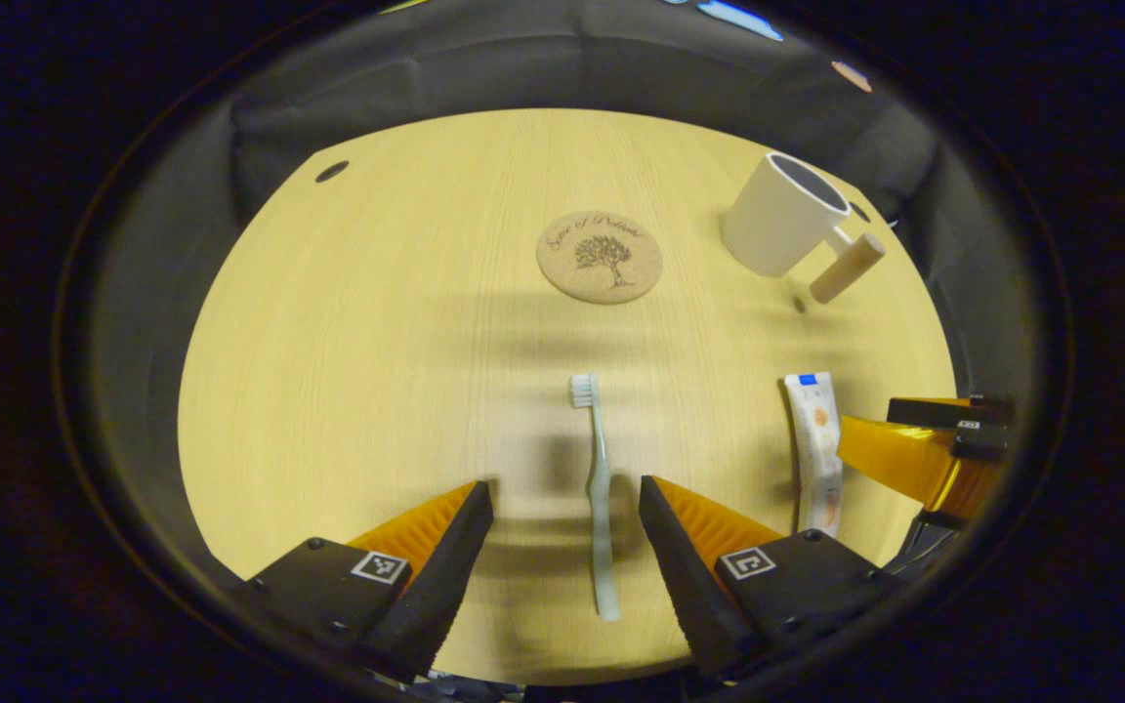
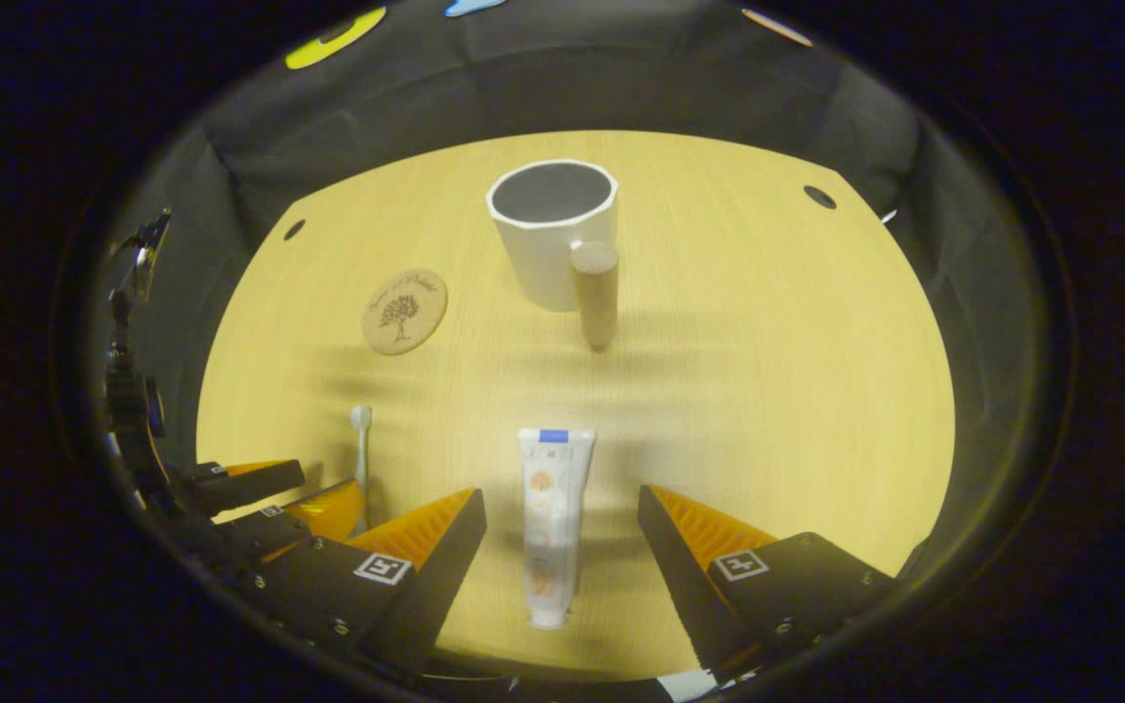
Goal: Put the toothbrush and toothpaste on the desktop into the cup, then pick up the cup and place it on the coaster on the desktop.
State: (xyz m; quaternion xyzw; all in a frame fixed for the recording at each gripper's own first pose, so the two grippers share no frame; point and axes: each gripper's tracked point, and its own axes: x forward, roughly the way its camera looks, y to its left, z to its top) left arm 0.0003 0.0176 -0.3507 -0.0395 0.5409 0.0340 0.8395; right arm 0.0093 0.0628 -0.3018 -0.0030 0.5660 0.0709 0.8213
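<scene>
The coaster (image 1: 600, 258) carries a tree drawing under a line of curly script; the script is too small to read. The paste (image 2: 553, 517) tube has a coloured band at its far end and orange marks along its body, and no writing on it can be made out. Each gripper body bears small square black-and-white markers.

In the left gripper view, the left tongs (image 1: 565, 517) stand wide open above the desk (image 1: 348, 371), touching nothing. The brush (image 1: 599, 488) lies flat between their fingers, bristles at the far end, the handle running back towards the camera. The paste lies just right of the right finger, parallel to the brush. The coaster sits straight ahead, well beyond the brush head; the cup (image 1: 782, 215) stands ahead and to the right, its handle pointing towards the near right, close to the desk's right edge.

In the right gripper view, the right tongs (image 2: 562, 522) are also wide open and empty, with the paste lying between their fingers, cap end nearest the camera. The cup stands upright straight ahead, handle facing the tongs, bare desk between it and the paste. The coaster lies ahead to the left. The left tongs show at the near left beside the brush. To the right of the right tongs, bare desk runs out to the desk's edge.
</scene>
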